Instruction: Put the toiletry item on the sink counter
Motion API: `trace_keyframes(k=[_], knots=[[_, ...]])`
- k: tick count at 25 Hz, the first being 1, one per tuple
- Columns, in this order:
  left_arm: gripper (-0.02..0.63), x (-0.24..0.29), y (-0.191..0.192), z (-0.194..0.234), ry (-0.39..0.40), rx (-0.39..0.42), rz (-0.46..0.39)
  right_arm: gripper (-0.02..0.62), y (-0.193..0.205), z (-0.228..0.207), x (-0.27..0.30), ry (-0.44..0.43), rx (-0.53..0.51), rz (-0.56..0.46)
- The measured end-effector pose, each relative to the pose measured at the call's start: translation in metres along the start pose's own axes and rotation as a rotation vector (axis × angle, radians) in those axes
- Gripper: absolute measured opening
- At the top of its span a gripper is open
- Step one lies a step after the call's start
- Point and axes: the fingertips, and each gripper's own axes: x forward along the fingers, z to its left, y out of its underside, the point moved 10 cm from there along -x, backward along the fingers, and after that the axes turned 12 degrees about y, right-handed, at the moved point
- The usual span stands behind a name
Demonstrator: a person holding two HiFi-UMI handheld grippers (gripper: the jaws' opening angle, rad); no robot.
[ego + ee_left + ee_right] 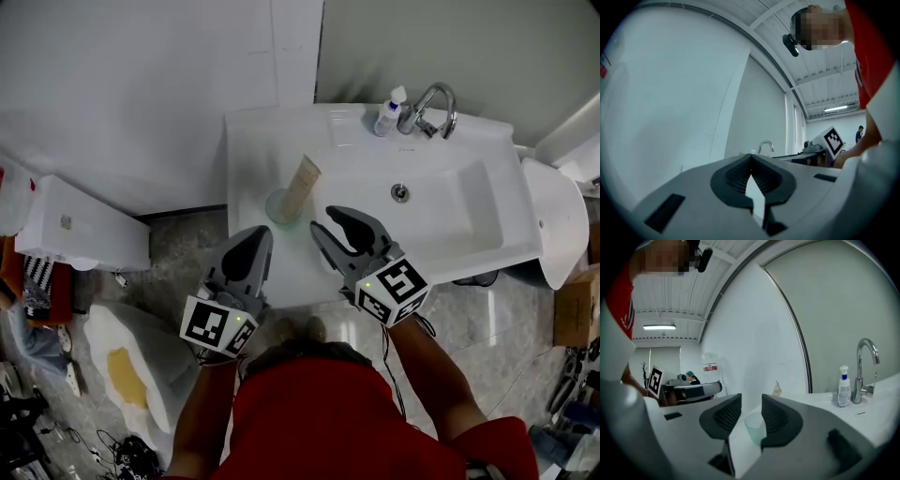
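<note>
A beige toiletry tube [302, 185] stands upright on its pale green cap [279, 206] on the white sink counter [251, 141], left of the basin. My right gripper [322, 221] is open just in front of it; its pads do not touch the tube. In the right gripper view the green cap [753, 426] shows between the open jaws [751, 404], and the tube's crimped top [777, 389] peeks over the right finger. My left gripper [262, 234] is shut and empty at the counter's front edge; in its own view the jaws [751, 163] meet on nothing.
A white soap bottle [389, 111] and a chrome faucet [433, 109] stand at the back of the basin [441, 202]. Left of the sink a white box-shaped fixture [84, 225] sits low. The right gripper view also shows the bottle [843, 386] and faucet [863, 369].
</note>
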Motion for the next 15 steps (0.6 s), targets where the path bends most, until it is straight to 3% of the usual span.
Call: trace_keyframes(k=[4, 15], knots=[[0.017, -0.002, -0.006, -0.014, 0.037, 0.008, -0.017, 0.062, -0.008, 0.019, -0.018, -0.024, -0.032, -0.038], [0.017, -0.006, -0.016, -0.043, 0.119, 0.018, -0.025, 0.028, -0.02, 0.048, -0.053, -0.048, -0.075, -0.1]])
